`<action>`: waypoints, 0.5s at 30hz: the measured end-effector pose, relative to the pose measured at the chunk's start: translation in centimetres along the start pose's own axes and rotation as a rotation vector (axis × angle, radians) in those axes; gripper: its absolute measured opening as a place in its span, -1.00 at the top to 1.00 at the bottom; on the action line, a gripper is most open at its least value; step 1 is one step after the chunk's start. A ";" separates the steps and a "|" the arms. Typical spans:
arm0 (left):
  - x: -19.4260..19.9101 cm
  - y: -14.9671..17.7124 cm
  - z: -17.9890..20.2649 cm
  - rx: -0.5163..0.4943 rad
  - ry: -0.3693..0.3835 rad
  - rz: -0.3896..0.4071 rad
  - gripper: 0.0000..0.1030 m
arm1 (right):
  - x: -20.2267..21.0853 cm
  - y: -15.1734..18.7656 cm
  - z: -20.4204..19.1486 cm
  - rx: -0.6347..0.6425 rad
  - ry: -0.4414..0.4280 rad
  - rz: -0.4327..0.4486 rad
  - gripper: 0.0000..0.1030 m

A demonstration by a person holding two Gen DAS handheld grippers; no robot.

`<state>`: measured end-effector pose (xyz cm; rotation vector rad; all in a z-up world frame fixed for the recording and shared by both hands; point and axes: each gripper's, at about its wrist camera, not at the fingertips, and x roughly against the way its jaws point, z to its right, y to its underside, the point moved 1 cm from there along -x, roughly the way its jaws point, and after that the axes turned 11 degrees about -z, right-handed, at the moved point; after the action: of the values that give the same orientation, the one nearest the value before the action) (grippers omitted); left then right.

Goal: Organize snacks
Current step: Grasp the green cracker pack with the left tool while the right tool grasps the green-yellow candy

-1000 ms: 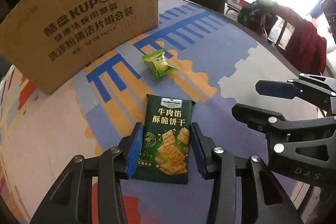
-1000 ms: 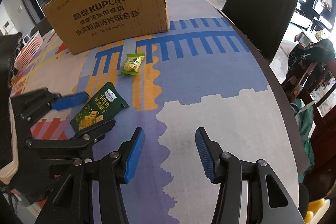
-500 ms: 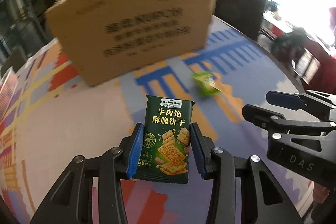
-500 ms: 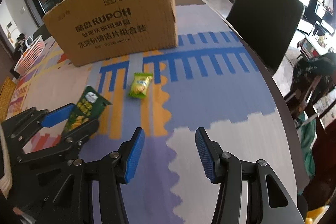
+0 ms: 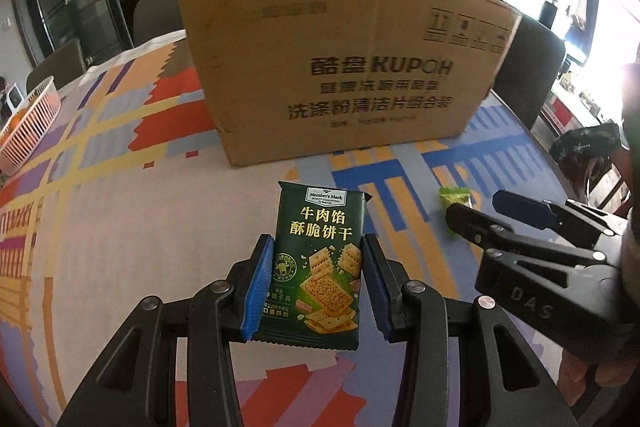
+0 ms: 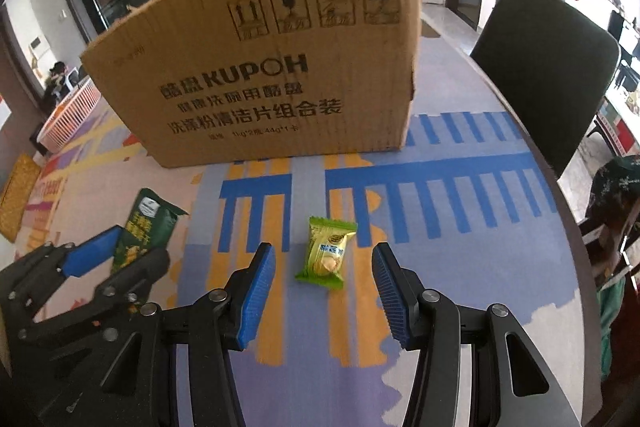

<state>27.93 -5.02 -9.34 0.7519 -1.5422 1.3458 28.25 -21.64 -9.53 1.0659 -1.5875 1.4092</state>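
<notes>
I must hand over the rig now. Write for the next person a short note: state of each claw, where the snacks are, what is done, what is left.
Left claw: shut on the dark green cracker packet, held above the table.
Right claw: open, pads on either side of the small light green snack, not touching it; the snack lies flat on the patterned tablecloth.
Cardboard box: stands behind both snacks, open at the top; its inside is not visible.
Done: cracker packet gripped.
Left: probably carry the packet to the box, then close the right claw on the light green snack and move it likewise.
</notes>
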 end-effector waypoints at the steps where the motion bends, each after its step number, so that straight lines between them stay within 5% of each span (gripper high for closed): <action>1: -0.1 0.0 -0.1 0.005 0.001 0.000 0.15 | -0.2 -0.1 -0.1 0.004 0.010 -0.003 0.01; 15: -0.7 -0.7 -0.4 0.032 0.023 -0.008 0.15 | -2.3 -0.8 -0.8 0.034 0.051 -0.047 0.48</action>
<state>28.96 -4.88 -9.71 0.7587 -1.5015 1.3715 29.83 -20.65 -11.27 1.0717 -1.4974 1.4257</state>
